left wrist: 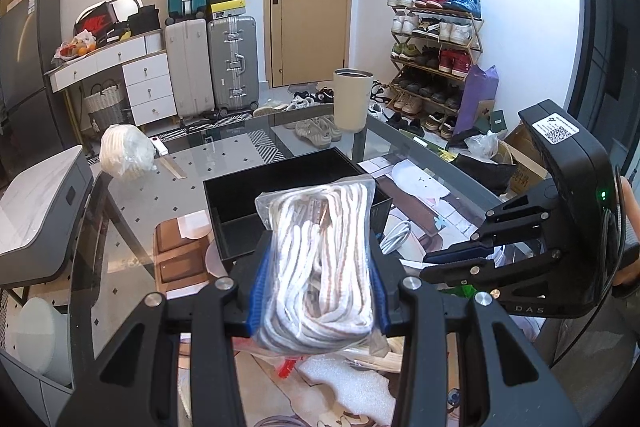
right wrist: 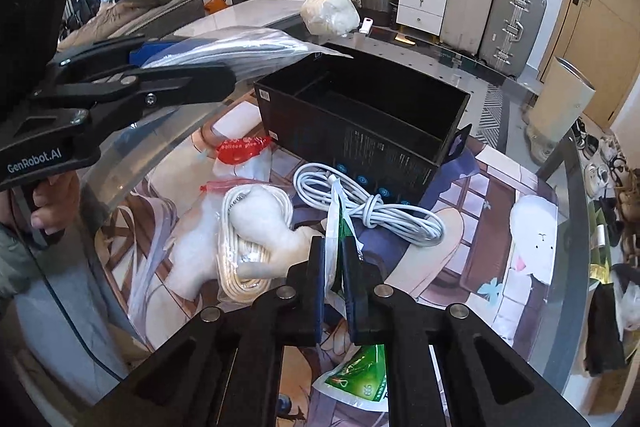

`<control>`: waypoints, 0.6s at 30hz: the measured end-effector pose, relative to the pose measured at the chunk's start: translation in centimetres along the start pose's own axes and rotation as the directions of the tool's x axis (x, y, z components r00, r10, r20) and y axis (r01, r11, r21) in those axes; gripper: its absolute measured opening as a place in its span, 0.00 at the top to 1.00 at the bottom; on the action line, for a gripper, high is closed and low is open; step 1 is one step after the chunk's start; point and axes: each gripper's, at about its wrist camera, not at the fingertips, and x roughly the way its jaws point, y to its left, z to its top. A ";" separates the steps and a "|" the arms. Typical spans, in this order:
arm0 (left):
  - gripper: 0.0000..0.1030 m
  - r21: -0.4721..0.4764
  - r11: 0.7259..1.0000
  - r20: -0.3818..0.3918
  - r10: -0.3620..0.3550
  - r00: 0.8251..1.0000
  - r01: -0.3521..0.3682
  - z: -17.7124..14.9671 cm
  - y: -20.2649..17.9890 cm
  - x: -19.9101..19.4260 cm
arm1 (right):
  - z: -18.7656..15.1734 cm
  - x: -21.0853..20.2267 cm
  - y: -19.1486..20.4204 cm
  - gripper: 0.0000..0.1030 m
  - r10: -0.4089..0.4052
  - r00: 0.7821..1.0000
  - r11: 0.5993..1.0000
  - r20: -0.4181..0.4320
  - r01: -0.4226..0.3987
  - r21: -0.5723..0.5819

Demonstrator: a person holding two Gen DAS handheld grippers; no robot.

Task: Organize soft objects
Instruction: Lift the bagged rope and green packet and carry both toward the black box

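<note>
**Grippers holding bagged items beside a black box**

Left gripper [left wrist: 318, 263], jaws closed on a clear bag of white cord [left wrist: 320, 259], held raised in front of the open black box [right wrist: 360, 123]. On the printed mat below: a bagged white cable coil [right wrist: 248, 247], then a loose white cable bundle [right wrist: 368, 205] against the box wall. Right gripper [right wrist: 331, 259], jaws nearly together, pinching a green-and-white plastic bag [right wrist: 335, 227].

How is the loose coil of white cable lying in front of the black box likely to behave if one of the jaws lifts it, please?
The white cable would probably sag and dangle, since it is thin and only knotted around its middle. It looks light for its bulk, mostly open loops. Lifted by one strand, it may drag against the black box or the green-printed bag that the right gripper holds.
</note>
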 end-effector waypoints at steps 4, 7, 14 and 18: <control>0.61 0.002 1.000 -0.005 0.001 1.000 -0.001 -0.1 0.0 0.0 | -0.4 1.1 -0.8 0.90 -0.026 0.998 0.999 -0.050 0.026 0.018; 0.61 0.002 1.000 -0.006 -0.001 1.000 0.001 -0.1 0.0 0.0 | -0.4 1.0 -1.1 0.96 -0.033 0.999 0.999 -0.038 0.034 0.027; 0.61 -0.002 1.000 0.006 -0.002 1.000 0.002 -0.1 0.0 -0.3 | 0.8 -2.9 -0.8 0.96 -0.051 0.990 0.998 0.133 0.047 0.038; 0.61 -0.009 1.000 0.020 0.004 1.000 -0.004 0.0 0.1 -0.5 | 1.3 -5.1 -0.5 0.96 -0.059 0.964 0.998 0.259 0.052 0.034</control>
